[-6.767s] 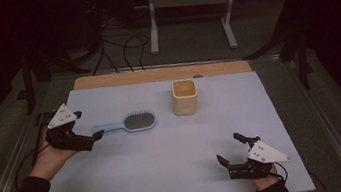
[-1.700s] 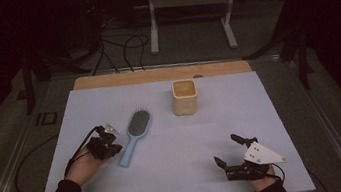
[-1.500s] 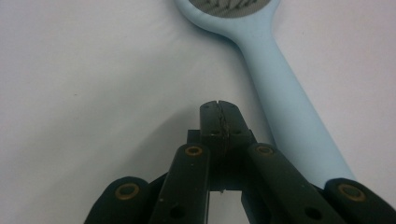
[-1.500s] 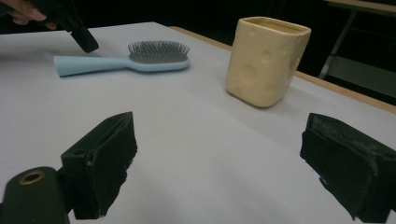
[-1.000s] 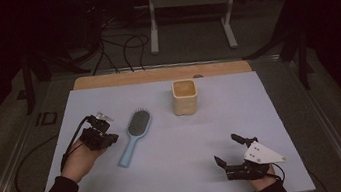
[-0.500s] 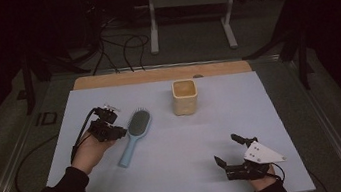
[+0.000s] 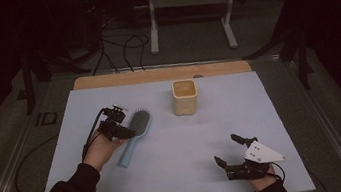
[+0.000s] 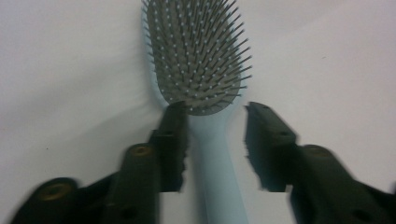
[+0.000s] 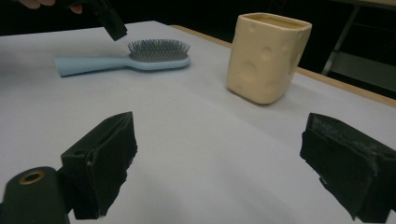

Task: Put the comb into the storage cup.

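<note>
A pale blue-grey mat [image 7: 179, 175] covers the table, with a strip of bare wood [image 7: 155, 74] showing along its far edge; beyond lie a dark floor, loose black cables [image 7: 116, 48] at 11 o'clock and a light metal stand [image 7: 190, 2] at 12 o'clock. A light blue hairbrush [image 7: 134, 135] lies flat on the mat, bristles up, head toward 1 o'clock and handle toward 7 o'clock. The left gripper [image 7: 121, 128] hovers at the brush's left side; in the left gripper view its jaws straddle the neck where head meets handle [image 8: 215, 154], partly spread, the left pad close against the neck and the right one apart from it. These jaws have just been opening, the brush between them but not pinched. A cream cheese-patterned cup [image 7: 185, 97] stands upright at 2 o'clock from the brush, well apart. The right gripper [image 7: 228, 151], jaws spread wide with nothing between them, rests near the mat's near right edge. Compared with one second ago, the left hand has shifted from the handle's side toward the brush head; brush, cup and right gripper lie unchanged.
</note>
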Demonstrator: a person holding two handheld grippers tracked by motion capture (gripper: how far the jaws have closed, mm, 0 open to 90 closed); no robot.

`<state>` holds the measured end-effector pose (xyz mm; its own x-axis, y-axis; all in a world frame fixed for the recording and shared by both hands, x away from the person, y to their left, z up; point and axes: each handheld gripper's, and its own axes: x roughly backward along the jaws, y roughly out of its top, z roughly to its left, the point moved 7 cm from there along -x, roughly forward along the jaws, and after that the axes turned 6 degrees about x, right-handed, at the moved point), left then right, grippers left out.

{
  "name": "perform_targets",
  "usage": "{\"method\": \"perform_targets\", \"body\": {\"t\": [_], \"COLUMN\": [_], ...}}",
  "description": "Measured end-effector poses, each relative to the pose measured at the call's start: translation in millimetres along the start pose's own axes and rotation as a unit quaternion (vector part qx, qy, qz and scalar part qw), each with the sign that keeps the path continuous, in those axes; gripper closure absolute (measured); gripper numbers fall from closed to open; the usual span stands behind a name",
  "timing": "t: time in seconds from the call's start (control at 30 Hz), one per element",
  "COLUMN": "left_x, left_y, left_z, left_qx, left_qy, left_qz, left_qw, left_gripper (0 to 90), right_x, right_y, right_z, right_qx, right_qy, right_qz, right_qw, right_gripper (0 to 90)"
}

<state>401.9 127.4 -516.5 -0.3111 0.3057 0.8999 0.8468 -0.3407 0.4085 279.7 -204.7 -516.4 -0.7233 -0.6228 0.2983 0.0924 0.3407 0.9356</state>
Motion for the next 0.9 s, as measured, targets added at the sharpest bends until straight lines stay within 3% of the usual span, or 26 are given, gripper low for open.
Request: {"method": "perform_targets", "body": {"t": [0.1, 0.2, 0.37, 0.43, 0.7, 0.9], "left_x": [-7.5, -12.9, -17.8, -20.4, -30.8, -36.2], "left_y": [-1.0, -2.3, -1.4, -2.2, -3.1, -4.0], "left_z": [-2.2, -3.1, -1.1, -1.1, -1.6, -2.6], "left_qx": [0.005, 0.013, 0.035, 0.031, 0.040, 0.044], "left_qy": [0.011, 0.022, 0.023, 0.023, 0.021, 0.020], "left_qz": [0.013, 0.030, 0.043, 0.055, 0.078, 0.087], "left_qw": [0.9998, 0.9992, 0.9982, 0.9978, 0.9959, 0.9951], "left_gripper": [44.6, 29.2, 4.6, 0.8, 0.7, 7.1], "right_x": [0.2, 0.2, 0.0, 0.1, 0.8, 0.9], "right_y": [-0.1, -0.4, -0.3, -0.4, 0.2, 0.1], "right_z": [0.6, 0.0, 0.2, 0.9, 0.0, -0.1], "right_qx": [0.001, 0.000, 0.000, 0.001, 0.002, 0.002], "right_qy": [0.000, 0.000, 0.001, 0.000, -0.001, -0.002], "right_qz": [0.001, 0.001, 0.001, 0.003, 0.001, 0.001], "right_qw": [1.0000, 1.0000, 1.0000, 1.0000, 1.0000, 1.0000], "right_gripper": [10.1, 10.1, 10.1, 10.1, 10.1, 10.1]}}
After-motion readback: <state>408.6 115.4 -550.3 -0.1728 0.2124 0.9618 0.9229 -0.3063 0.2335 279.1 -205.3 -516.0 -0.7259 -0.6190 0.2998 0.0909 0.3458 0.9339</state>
